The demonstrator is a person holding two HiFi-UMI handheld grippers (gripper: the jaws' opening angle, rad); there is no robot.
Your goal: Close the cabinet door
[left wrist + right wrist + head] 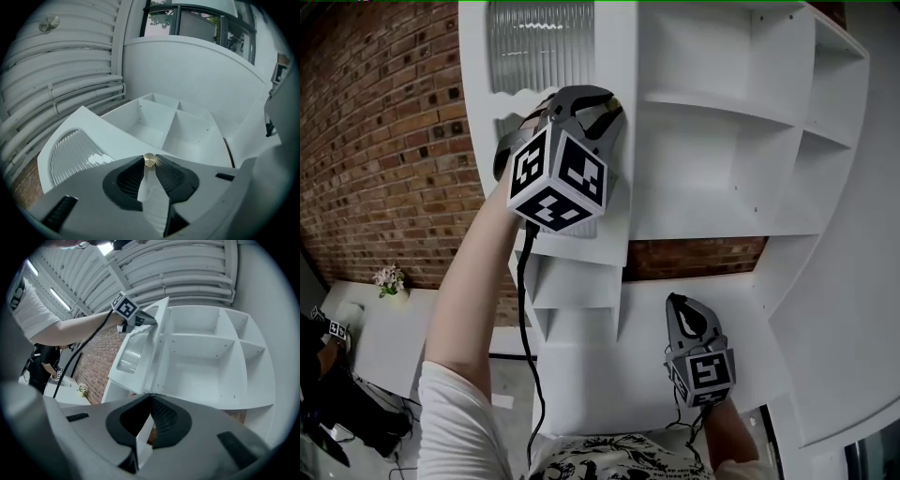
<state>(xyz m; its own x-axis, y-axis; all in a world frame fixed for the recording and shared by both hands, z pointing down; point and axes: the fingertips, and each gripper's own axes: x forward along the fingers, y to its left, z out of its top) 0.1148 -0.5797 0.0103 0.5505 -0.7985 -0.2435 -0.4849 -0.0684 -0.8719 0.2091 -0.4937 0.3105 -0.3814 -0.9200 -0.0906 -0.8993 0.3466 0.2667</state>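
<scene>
Gripping 1 brass knob (149,160) w/ left gripper (586,105), 1 cabinet door (614,56) open.

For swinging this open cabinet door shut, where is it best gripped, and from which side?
By the small brass knob near the cabinet door's free edge, head-on to the face it juts from: the panel itself is broad and flat. The left gripper is shut on it this way.

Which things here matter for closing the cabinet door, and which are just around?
In the job: cabinet door, its brass knob, left gripper shut on the knob, cabinet shelves.
Just around: right gripper, shut and empty; flower pot; brick wall.
</scene>
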